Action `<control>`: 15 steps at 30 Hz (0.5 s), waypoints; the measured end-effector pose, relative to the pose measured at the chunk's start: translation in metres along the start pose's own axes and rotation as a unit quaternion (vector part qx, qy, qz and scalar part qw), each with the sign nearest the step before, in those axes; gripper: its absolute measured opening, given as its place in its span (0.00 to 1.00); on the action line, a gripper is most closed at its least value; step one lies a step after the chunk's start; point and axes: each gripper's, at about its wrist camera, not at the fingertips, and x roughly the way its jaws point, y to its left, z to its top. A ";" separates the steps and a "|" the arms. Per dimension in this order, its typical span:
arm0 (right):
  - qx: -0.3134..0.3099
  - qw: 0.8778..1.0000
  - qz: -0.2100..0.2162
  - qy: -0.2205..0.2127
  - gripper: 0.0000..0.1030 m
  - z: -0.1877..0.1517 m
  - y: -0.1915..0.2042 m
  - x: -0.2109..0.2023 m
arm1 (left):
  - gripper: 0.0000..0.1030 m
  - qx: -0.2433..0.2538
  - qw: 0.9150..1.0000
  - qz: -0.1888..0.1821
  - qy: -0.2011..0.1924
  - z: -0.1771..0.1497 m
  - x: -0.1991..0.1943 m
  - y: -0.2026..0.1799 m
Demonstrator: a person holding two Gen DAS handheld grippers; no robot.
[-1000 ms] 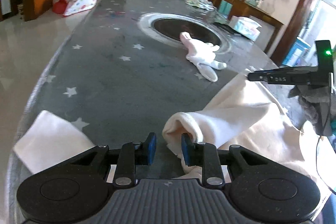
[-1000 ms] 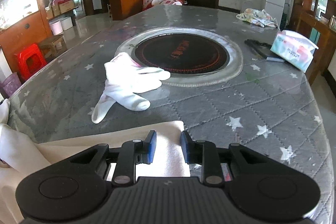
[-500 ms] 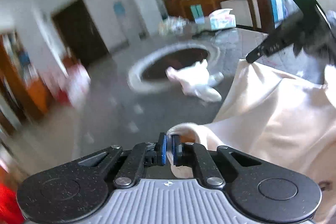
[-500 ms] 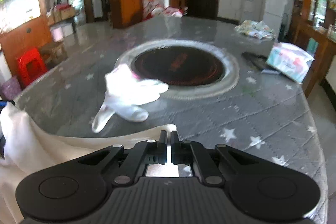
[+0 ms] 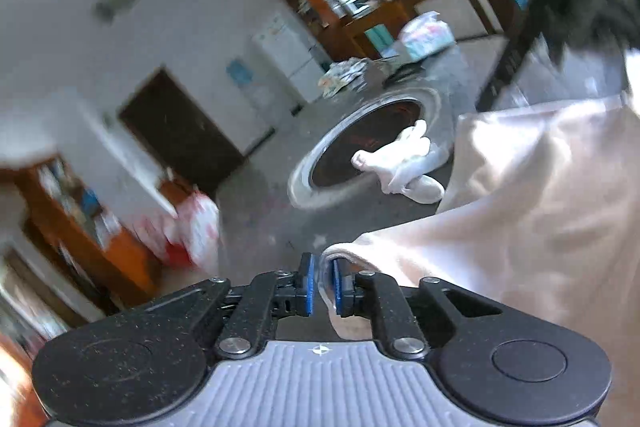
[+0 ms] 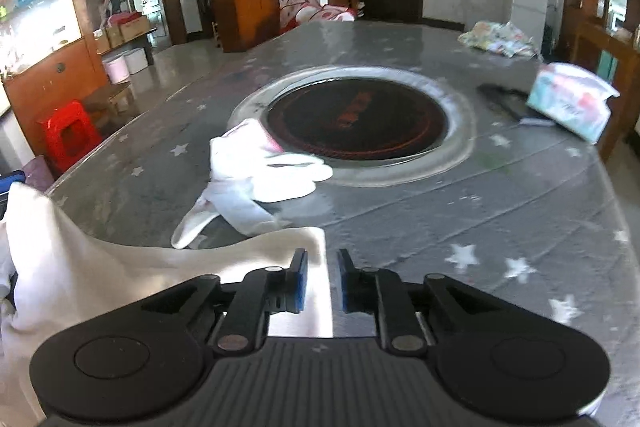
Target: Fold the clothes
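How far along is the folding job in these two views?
Done: nothing looks folded; the cream garment hangs loose. In hand: the left gripper pinches the garment's edge and lifts it; the right gripper is open, a corner of cloth lying between its fingers. Left: making the folds, plus the white socks on the table.

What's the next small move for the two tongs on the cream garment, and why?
Probably close the right tongs back onto the cream garment before lifting further. The left tongs are shut on a folded edge and raised, so the cloth hangs from that one side; the right jaws stand apart with the corner lying between them, ungripped. The white socks lie just beyond.
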 end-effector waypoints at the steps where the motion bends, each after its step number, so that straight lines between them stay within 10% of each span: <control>1: -0.001 1.000 0.002 0.001 0.29 0.000 0.002 0.002 | 0.18 -0.023 1.000 -0.011 0.008 -0.001 0.001 0.008; 6: -0.004 1.000 0.013 0.003 0.29 0.001 0.010 0.013 | 0.24 -0.134 0.989 -0.041 0.046 -0.007 -0.005 0.045; 8: -0.006 1.000 0.018 0.004 0.06 0.001 0.013 0.017 | 0.29 -0.210 0.974 -0.056 0.059 -0.013 -0.003 0.067; 12: -0.006 1.000 0.013 -0.020 0.05 -0.001 0.016 0.007 | 0.36 -0.325 0.940 -0.071 0.078 -0.023 0.002 0.100; 15: -0.001 0.996 -0.013 -0.085 0.04 -0.005 0.010 -0.032 | 0.39 -0.348 0.930 -0.080 0.081 -0.027 0.002 0.105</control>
